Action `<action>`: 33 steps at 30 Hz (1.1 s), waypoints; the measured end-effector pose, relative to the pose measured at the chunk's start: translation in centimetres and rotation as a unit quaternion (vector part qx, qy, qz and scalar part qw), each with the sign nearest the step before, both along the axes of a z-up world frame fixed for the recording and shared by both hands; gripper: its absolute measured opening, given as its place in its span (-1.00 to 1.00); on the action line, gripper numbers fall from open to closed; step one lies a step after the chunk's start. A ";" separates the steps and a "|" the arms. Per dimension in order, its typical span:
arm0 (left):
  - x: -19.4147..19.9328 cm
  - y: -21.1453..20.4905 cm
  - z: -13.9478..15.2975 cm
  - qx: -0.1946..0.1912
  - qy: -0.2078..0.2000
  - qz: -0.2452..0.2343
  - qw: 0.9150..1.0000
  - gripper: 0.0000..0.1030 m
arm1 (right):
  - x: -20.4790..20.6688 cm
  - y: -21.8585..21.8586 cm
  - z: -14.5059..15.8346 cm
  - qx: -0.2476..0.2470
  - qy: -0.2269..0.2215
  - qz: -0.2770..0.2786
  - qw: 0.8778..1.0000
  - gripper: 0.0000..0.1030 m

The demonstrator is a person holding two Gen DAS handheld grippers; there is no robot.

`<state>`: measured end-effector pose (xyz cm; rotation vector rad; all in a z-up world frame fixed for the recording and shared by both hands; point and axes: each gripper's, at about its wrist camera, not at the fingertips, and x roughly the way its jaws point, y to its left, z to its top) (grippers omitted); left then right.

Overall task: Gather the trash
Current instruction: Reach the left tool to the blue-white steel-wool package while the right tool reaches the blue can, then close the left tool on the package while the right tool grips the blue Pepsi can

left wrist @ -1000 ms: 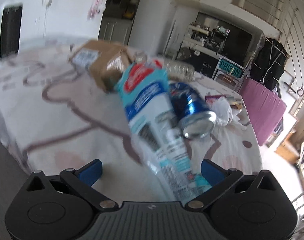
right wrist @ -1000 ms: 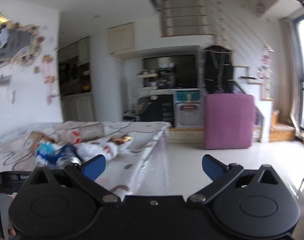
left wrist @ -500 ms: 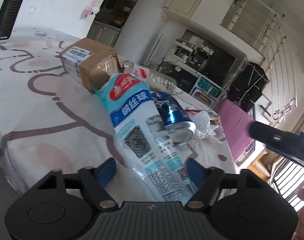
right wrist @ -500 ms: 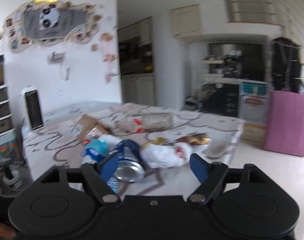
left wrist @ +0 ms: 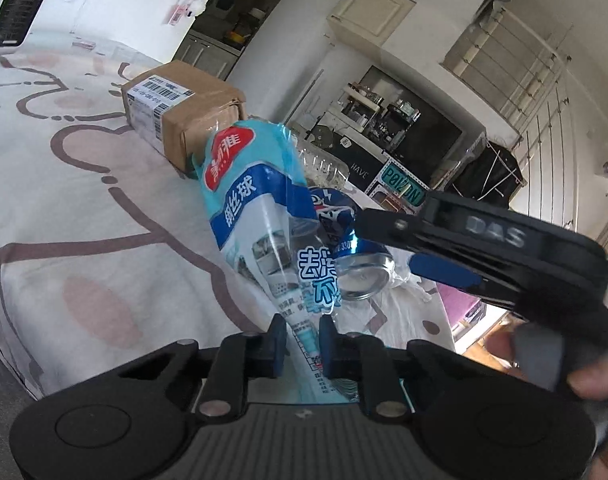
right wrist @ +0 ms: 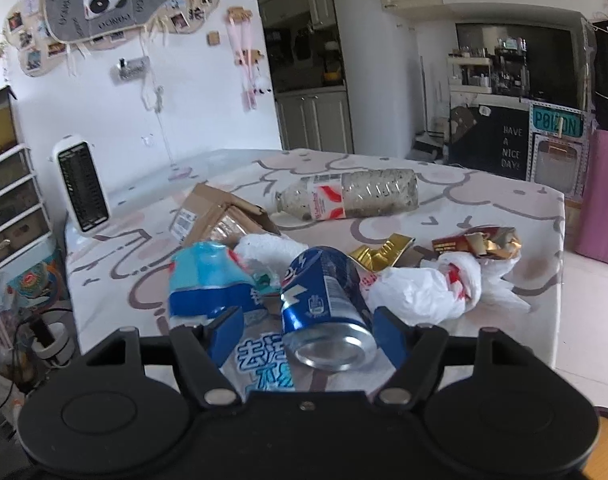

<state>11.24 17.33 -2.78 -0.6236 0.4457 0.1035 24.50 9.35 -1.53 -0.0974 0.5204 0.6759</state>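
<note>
Now, left to right:
Cardboard box (left wrist: 183, 114): laid on the table (left wrist: 63, 200), far left of the trash pile, with a barcode label on top.
Left gripper (left wrist: 301, 346): its jaws are closing, and the lower end of the blue plastic bag (left wrist: 259, 208) is pinched between the pads.
Blue plastic bag: lifted at the near end, leaning up toward the box.
Blue can (right wrist: 324, 300): laid on its side, just right of the bag, touching it.
Right gripper (right wrist: 308, 332): its jaws are closing; the can is seen between them, but contact with the pads cannot be told.
White plastic bag (right wrist: 424, 288): crumpled, right of the can.
Clear bottle (right wrist: 352, 196): laid on its side behind the pile.
</note>
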 end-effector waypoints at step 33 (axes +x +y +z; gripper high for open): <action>-1.3 -0.1 0.5 -0.003 -0.024 0.002 1.000 -0.81 | -6.0 -4.3 -1.1 -0.013 -0.020 -0.034 0.999 -0.07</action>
